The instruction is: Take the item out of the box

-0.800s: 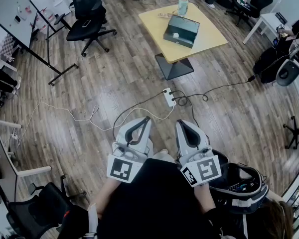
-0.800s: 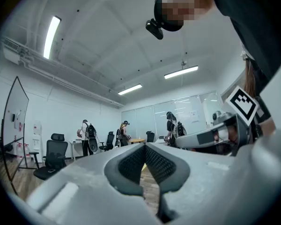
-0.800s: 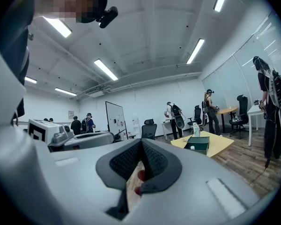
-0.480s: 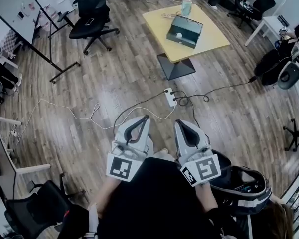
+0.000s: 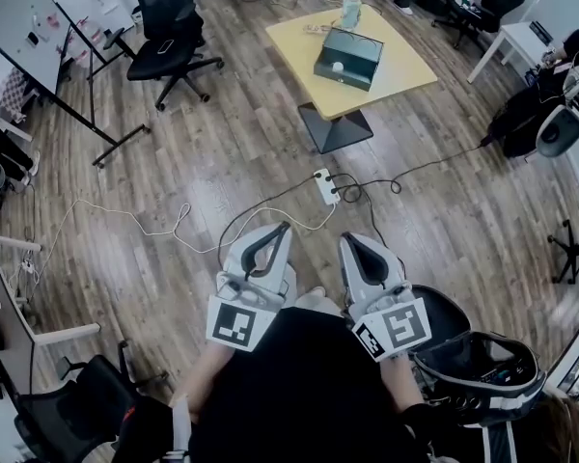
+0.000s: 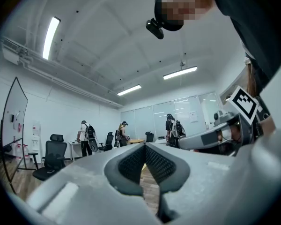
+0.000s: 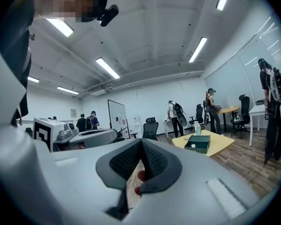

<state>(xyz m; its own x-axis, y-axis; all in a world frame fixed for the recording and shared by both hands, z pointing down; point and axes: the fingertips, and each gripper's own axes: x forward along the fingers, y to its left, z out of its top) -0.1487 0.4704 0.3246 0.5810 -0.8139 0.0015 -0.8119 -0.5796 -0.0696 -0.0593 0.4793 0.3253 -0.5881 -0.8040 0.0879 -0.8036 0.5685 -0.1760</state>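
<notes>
Box (image 5: 349,59): dark green, rectangular, open-topped, on yellow desk (image 5: 405,70) | item (image 5: 339,67): small, white, inside box | left tool (image 5: 284,230), right tool (image 5: 348,238): both closed, empty

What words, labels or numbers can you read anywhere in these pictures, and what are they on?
No text here can be read.
On the whiteboard: marks too small to read.
On the glass wall: a sheet, too blurred.
On the marker cubes of the left gripper and right gripper: square patterns, no letters.
On the box: no label shows.
</notes>
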